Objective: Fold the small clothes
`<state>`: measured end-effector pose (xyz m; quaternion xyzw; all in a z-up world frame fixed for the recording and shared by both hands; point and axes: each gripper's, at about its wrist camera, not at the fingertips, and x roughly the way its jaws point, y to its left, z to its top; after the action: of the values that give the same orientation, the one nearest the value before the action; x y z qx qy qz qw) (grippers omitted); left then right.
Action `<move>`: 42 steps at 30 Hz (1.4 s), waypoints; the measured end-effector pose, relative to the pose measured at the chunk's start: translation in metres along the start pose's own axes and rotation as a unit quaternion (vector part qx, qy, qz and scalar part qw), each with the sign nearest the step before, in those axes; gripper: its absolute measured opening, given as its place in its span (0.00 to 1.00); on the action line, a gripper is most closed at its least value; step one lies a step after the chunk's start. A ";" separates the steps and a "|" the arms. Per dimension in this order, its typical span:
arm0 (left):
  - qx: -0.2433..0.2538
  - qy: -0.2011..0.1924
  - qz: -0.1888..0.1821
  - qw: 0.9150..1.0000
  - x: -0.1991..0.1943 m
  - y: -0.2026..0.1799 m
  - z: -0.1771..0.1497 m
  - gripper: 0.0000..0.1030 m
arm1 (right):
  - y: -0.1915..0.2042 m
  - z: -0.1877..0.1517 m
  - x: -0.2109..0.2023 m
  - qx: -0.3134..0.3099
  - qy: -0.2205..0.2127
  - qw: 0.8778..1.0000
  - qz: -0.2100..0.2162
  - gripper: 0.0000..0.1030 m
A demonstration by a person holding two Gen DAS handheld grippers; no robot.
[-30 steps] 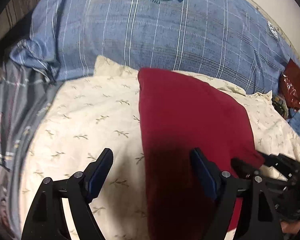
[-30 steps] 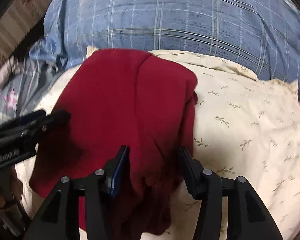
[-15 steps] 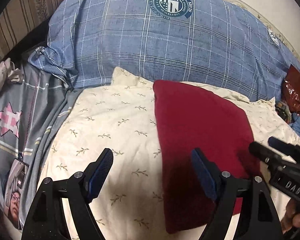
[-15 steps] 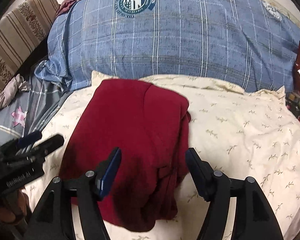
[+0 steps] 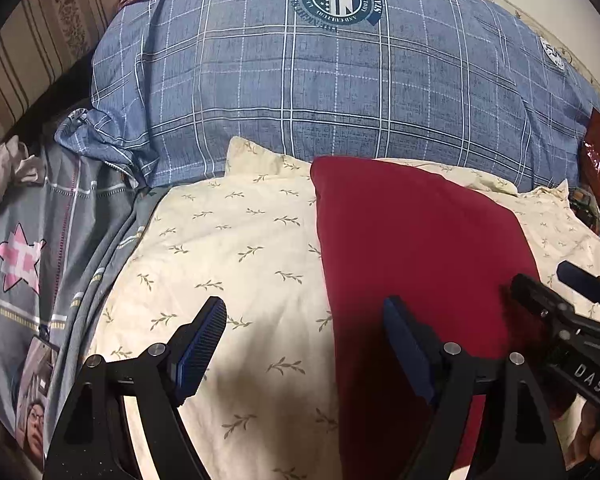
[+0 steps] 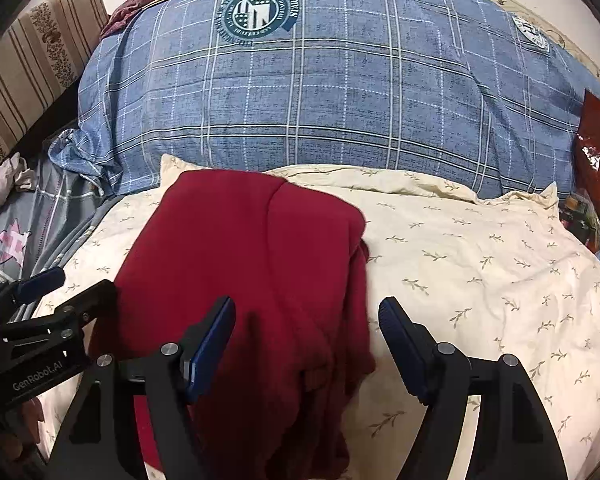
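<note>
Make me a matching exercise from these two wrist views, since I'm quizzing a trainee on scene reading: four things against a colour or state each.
Things:
1. garment
2. big pillow
3. small pillow
4. left gripper

Descriptions:
A. cream with leaf sprigs
B. open, holding nothing
C. dark red, folded
D. blue plaid with a round emblem

Pairs: 1-C, 2-D, 3-A, 4-B

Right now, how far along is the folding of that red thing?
The red garment already lies folded into a rough rectangle on the cream pillow. Nothing is in hand: the left gripper and right gripper are open above it. Its right edge looks bunched and may need tidying.
</note>
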<state>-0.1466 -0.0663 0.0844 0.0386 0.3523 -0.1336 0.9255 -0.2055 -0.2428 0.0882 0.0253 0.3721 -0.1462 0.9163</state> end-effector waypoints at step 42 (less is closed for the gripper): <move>0.011 -0.045 0.007 0.999 -0.010 0.000 -0.005 0.76 | -0.012 0.000 -0.008 0.030 -0.018 0.999 -0.005 0.79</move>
<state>-0.1572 -0.0635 0.0873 0.0456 0.3085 -0.1328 0.9408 -0.2144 -0.2527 0.0941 0.0484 0.3514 -0.1625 0.9208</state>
